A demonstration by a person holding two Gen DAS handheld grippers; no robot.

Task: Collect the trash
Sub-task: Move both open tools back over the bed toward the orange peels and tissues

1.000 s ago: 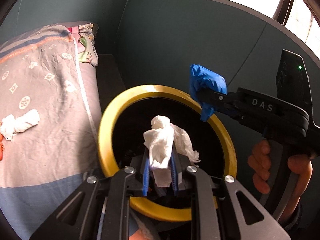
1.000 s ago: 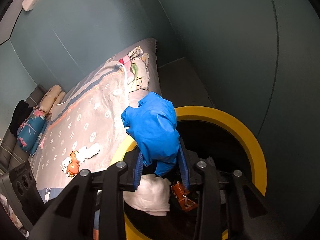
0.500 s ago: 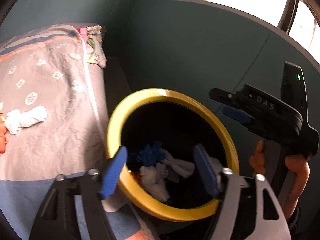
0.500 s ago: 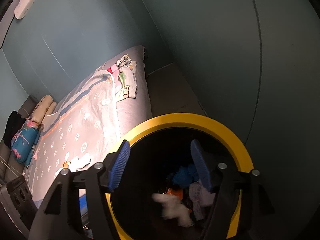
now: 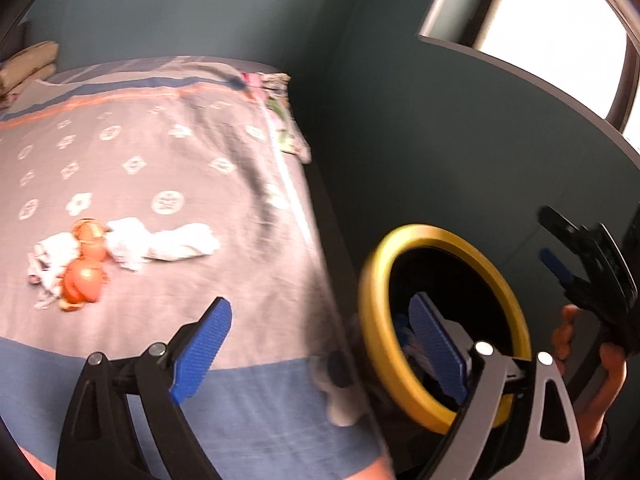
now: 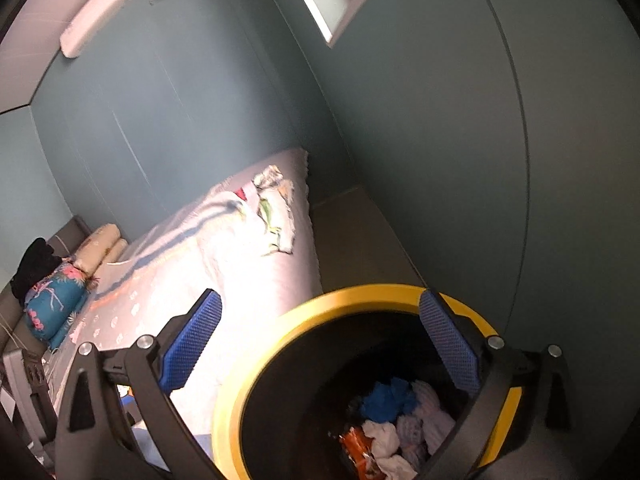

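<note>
Fingers of left gripper (image 5: 320, 344), black w/ blue textured pads, stood wide apart and were opening further, nothing between them. One pad hung over the bed, the other over the mouth of the round black trash bin w/ yellow rim (image 5: 374, 328), which sat on the floor just beside the bed edge. Fingers of right gripper (image 6: 320, 344) were likewise spread wide and opening, empty, straddling the bin's near rim (image 6: 240, 380) from above.

Inside the bin, seen from right wrist view: crumpled white tissues (image 6: 386, 440), a scrunched blue glove-like wad (image 6: 386, 398) and an orange wrapper scrap (image 6: 354, 442), all lying together at the bottom.

On the bed, a grey patterned quilt w/ blue band at near edge (image 5: 168, 168) carried trash not yet collected: crumpled white tissue pieces (image 5: 160, 242) touching orange peel bits (image 5: 82, 276), lying well apart from the bin, left of left gripper's pads. Left view was motion-blurred, so finer detail unclear.

At right edge of left view, a person's hand (image 5: 584, 356) gripped the black handle of the right gripper.

Further off: a floral cloth (image 6: 274, 210) near the bed's far corner, beige pillows (image 6: 100, 250), a teal floral cushion (image 6: 54, 300) and a dark garment (image 6: 34, 266) at the head end. Beyond, teal walls, a window (image 5: 556, 28) w/ bright light, and a white AC unit (image 6: 100, 8) high on the wall.
</note>
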